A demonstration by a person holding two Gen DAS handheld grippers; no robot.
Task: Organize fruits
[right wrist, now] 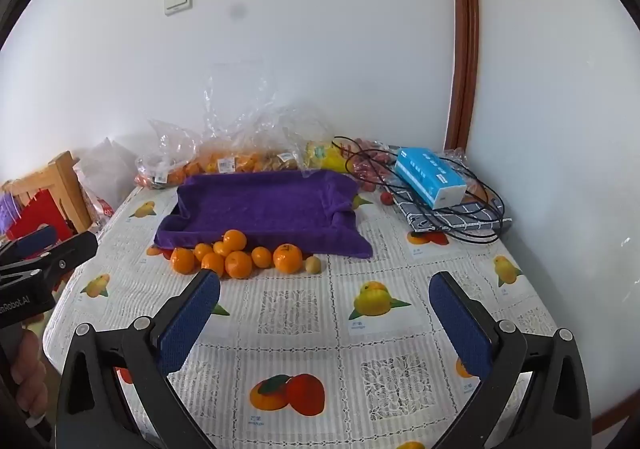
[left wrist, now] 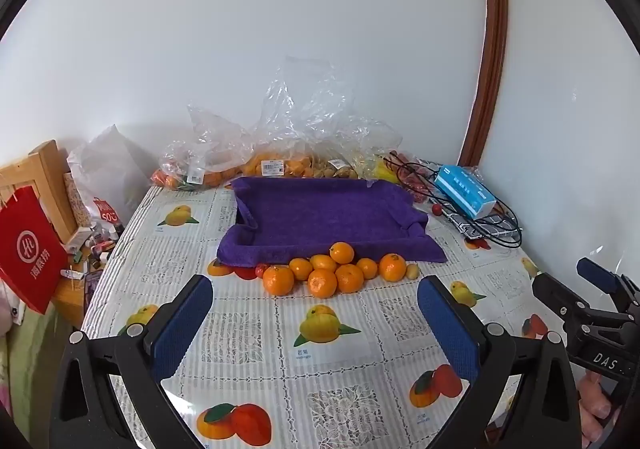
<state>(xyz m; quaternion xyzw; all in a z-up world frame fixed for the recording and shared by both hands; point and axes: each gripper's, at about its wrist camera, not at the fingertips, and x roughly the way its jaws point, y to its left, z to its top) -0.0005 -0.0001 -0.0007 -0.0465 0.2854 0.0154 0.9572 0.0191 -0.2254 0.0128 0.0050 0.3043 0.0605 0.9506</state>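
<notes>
while both grippers hang spread and empty, the oranges [left wrist: 328, 273] lie dead ahead of the left gripper [left wrist: 316, 325], nearer than the right gripper [right wrist: 324, 321].

Bare tablecloth [left wrist: 256, 329] before oranges [left wrist: 332, 273]

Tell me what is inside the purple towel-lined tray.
The purple towel lining the tray looks bare; no fruit shows inside. The oranges sit outside its front edge. The towel hides the tray itself.
</notes>
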